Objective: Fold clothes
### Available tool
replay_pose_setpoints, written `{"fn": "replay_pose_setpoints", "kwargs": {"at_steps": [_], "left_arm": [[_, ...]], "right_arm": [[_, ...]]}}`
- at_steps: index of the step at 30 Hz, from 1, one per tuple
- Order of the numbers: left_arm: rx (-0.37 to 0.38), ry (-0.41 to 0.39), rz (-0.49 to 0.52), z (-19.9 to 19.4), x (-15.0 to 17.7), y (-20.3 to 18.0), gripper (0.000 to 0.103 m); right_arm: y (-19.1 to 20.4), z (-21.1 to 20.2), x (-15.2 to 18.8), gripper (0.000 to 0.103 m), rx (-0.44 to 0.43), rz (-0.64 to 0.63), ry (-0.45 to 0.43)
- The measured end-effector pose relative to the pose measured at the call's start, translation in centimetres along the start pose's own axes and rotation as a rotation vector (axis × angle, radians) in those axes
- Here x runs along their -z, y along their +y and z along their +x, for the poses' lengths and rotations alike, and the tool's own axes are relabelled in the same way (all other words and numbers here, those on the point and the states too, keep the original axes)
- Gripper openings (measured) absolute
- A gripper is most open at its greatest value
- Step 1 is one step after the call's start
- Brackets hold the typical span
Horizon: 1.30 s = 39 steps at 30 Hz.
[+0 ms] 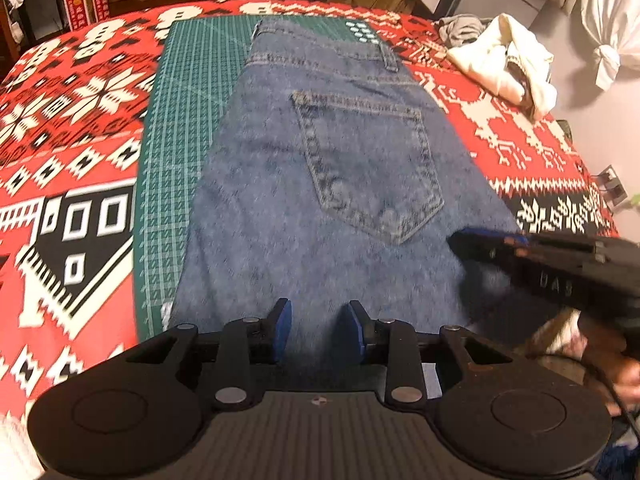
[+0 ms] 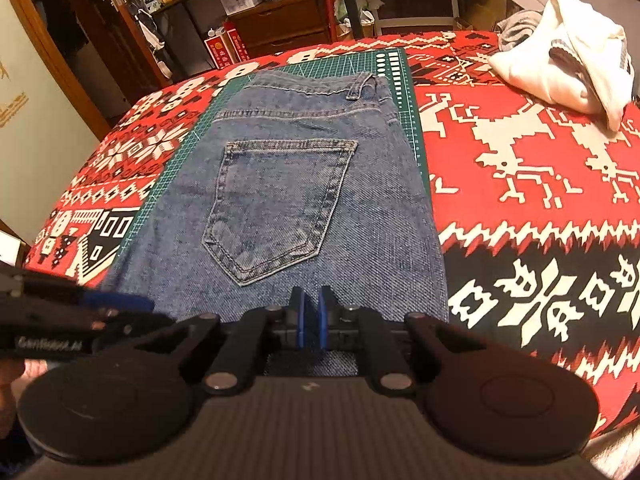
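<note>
Left wrist view, left edge: red, white and black patterned knit blanket (image 1: 72,128) covering the bed; on it a green gridded cutting mat (image 1: 180,128), running from lower left toward top centre of the frame. Centre: faded blue denim jeans (image 1: 304,184) lie flat on the mat, back pocket up, waistband at the top of the frame, long axis running straight away from both cameras. They already look doubled leg over leg, since only one back pocket shows; the leg ends are below the frame edge and cannot be seen. Left tool (image 1: 319,330) sits at bottom centre over the near denim, blue pads apart at a moderate gap, nothing between them. Lower right of the same frame: right tool (image 1: 486,242) reaches in over the right edge of the jeans. In the right wrist view its pads are nearly together with a thin slit left; whether cloth is pinched there I cannot tell. Both tools are about equally near the jeans. Judgement: any further fold would run along the long axis, toward the waistband. Upper right: crumpled cream-white garment (image 1: 508,68) and a grey cloth (image 1: 460,30) behind it, well apart from the jeans, not obstructing.
</note>
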State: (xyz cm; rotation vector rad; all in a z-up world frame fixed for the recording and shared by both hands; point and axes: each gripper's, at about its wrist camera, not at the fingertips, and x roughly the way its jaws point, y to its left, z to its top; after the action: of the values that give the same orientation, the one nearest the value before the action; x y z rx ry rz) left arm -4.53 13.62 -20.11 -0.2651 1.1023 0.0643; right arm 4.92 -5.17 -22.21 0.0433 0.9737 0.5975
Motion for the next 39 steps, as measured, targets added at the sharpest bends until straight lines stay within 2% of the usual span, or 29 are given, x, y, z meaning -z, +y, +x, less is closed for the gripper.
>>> {"fn": "replay_pose_setpoints", "kwargs": {"at_steps": [3, 9, 14, 18, 20, 23, 26, 29, 32, 39], "left_arm": [[-0.017, 0.02, -0.012, -0.6, 0.8, 0.3, 0.029], [-0.04, 0.023, -0.051, -1.4, 1.4, 1.2, 0.016], [-0.039, -0.023, -0.05, -2.1, 0.1, 0.9, 0.016], [-0.039, -0.044, -0.052, -1.1, -2.0, 0.5, 0.016], [-0.032, -0.035, -0.064, -0.2, -3.0, 0.9, 0.016], [-0.062, -0.008, -0.082, 1.3, -3.4, 1.3, 0.016], [-0.068, -0.022, -0.086, 1.0, -2.7, 1.8, 0.016], [-0.099, -0.037, -0.078, 0.5, -1.7, 2.3, 0.008], [-0.093, -0.042, -0.082, -0.1, -0.7, 2.9, 0.008], [-0.027, -0.049, -0.135, -0.6, 0.4, 4.4, 0.006]], "right_arm": [[-0.2, -0.1, 0.0, 0.008, -0.008, 0.007, -0.001], [-0.3, -0.1, 0.0, 0.008, -0.013, 0.009, -0.001], [-0.4, -0.1, 0.0, 0.008, -0.018, 0.013, -0.001], [-0.5, -0.1, -0.1, 0.008, -0.021, 0.018, 0.001], [-0.5, -0.1, -0.1, 0.008, -0.022, 0.019, 0.001], [-0.5, -0.1, -0.1, 0.008, -0.021, 0.017, 0.0], [-0.5, -0.1, -0.1, 0.008, -0.023, 0.017, -0.001], [-0.5, -0.1, -0.1, 0.008, -0.021, 0.018, -0.001], [-0.4, -0.1, -0.1, 0.008, -0.016, 0.015, 0.0], [-0.1, 0.0, -0.3, 0.008, -0.002, 0.007, 0.006]]}}
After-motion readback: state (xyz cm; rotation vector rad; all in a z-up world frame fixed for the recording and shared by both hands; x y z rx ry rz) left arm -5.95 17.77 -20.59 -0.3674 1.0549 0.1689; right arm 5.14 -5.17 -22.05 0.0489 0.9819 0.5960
